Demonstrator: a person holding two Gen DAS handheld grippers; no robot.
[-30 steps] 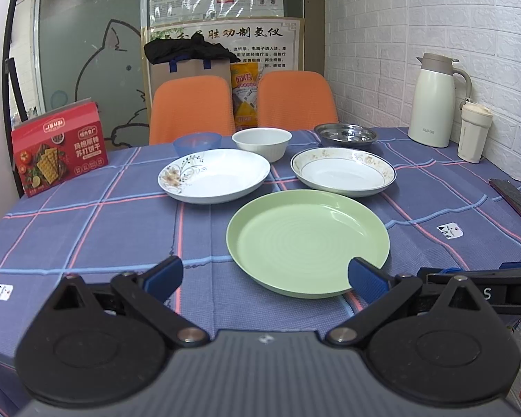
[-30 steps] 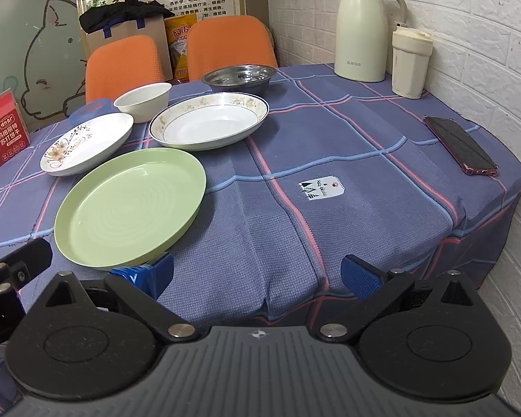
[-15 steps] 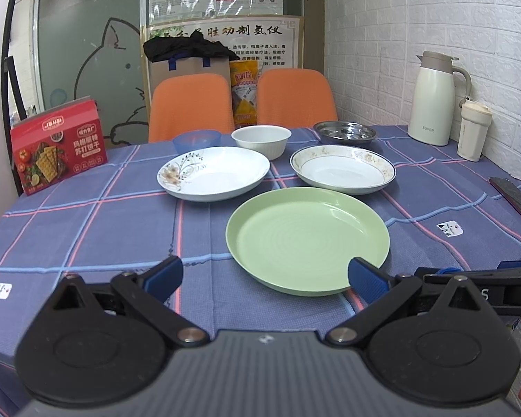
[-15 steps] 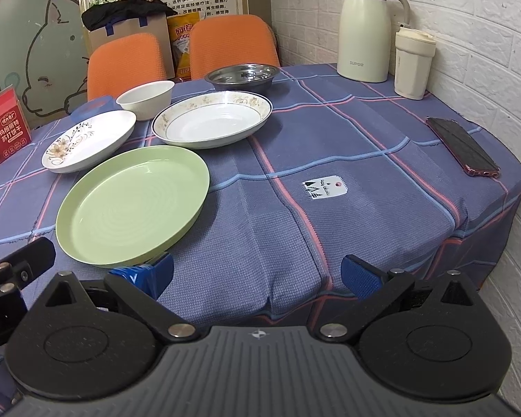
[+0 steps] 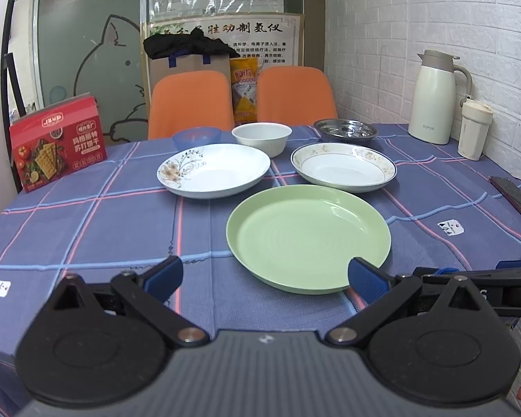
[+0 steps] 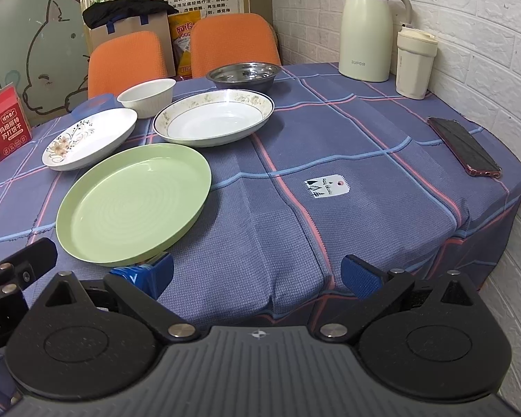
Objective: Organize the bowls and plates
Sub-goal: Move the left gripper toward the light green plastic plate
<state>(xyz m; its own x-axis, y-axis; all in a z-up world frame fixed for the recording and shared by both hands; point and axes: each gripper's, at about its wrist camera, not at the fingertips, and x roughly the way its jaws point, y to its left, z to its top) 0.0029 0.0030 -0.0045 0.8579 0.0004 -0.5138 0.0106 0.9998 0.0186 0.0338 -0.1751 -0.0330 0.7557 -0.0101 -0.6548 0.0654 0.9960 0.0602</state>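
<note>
A green plate (image 5: 307,236) lies nearest on the blue checked tablecloth (image 5: 87,229); it also shows in the right wrist view (image 6: 132,201). Behind it sit a flower-print white plate (image 5: 213,168), a gold-rimmed white dish (image 5: 344,166), a white bowl (image 5: 262,137), a small blue bowl (image 5: 196,137) and a steel bowl (image 5: 345,130). My left gripper (image 5: 264,278) is open and empty at the green plate's near rim. My right gripper (image 6: 257,274) is open and empty, just right of that plate's near edge.
A red cracker box (image 5: 57,142) stands at the table's left. A cream thermos jug (image 6: 366,31) and a cup (image 6: 415,64) stand by the brick wall at the right. A phone (image 6: 463,146) lies near the right edge. Two orange chairs (image 5: 191,104) stand behind.
Both grippers have risen or tilted slightly, so the table sits a little lower in view. The dishes have not moved and the jaws stay open.
</note>
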